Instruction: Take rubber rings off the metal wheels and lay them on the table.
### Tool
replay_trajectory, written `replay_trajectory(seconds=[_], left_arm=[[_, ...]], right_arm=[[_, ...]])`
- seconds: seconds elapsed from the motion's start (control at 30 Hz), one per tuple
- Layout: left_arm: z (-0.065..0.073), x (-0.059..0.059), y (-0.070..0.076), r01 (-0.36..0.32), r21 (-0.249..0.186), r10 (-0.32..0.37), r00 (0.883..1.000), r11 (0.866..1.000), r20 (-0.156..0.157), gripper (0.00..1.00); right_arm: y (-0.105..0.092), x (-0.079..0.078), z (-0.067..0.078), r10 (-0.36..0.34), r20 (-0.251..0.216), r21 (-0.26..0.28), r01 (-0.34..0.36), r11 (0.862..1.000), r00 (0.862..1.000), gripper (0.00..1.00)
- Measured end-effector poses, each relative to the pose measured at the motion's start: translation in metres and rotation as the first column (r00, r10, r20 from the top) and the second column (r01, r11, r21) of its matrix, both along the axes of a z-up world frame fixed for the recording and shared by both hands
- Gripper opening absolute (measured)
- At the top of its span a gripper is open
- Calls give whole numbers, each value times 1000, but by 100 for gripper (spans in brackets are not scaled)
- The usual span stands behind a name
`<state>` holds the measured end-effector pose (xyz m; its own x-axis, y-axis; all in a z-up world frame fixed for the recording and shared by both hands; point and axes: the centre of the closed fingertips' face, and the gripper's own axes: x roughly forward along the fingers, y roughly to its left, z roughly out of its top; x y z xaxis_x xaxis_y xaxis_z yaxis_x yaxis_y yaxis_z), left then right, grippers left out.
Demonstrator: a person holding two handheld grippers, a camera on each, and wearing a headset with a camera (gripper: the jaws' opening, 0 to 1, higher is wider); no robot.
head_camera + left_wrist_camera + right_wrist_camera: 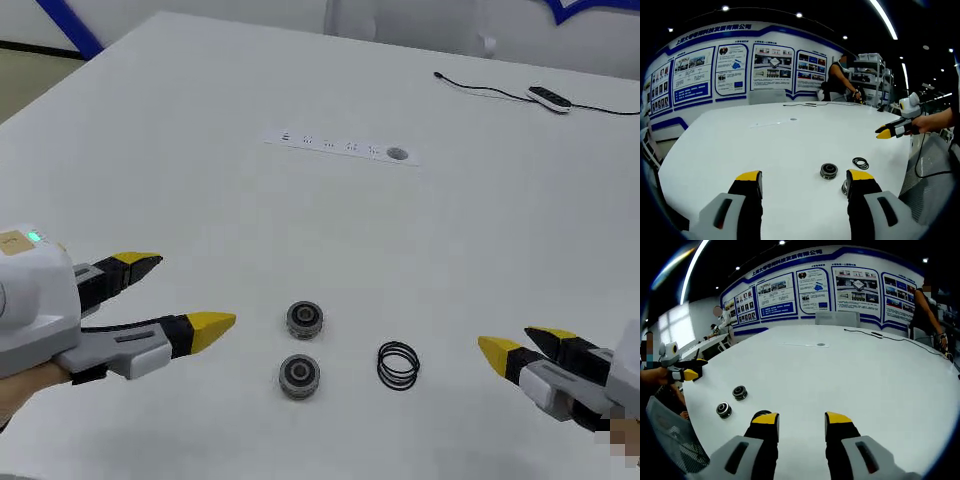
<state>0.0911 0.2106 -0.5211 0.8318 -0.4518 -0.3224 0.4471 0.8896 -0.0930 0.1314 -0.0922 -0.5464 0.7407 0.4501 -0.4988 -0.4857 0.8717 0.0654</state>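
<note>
Two small metal wheels, one (304, 318) behind the other (299, 375), sit on the white table near its front. A small pile of black rubber rings (398, 365) lies flat just right of them. My left gripper (178, 292) hovers open to the left of the wheels, with nothing between its yellow tips. My right gripper (515, 340) stands open to the right of the rings, also holding nothing. In the left gripper view one wheel (829, 170) and the rings (860, 163) lie ahead; the second wheel (844, 186) is half hidden by a jaw. The right gripper view shows both wheels (740, 392) (723, 409).
A flush socket strip (340, 146) is set into the table's middle. A black cable with a small white device (548, 96) lies at the far right. People stand beyond the table's far edge (840, 75). Broad bare tabletop surrounds the wheels.
</note>
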Motion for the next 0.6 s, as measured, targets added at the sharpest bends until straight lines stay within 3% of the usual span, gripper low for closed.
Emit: replay_trajectory(seconds=[0.13,0.2,0.3,0.43,0.6], left_arm=[[-3,-3,1,-2,-16,1,1000,1000,-14,72],[-5,-5,0,4,1,-3,1000,1000,-15,73],[-6,-6,2,-9,-7,9,1000,1000,-15,74],[-10,-6,5,-35,-18,34,999,999,-26,74],[-11,-6,5,-41,-21,40,999,999,-27,75]], right_arm=[[-4,1,-7,2,-9,-45,-3,999,1000,43],[-5,1,-7,5,-10,-50,-5,999,1000,44],[-6,1,-7,8,-6,-59,-8,998,1000,46],[-7,1,-11,-2,-22,-29,1,1000,1000,48],[-9,1,-13,3,-25,-42,-4,999,1000,50]])
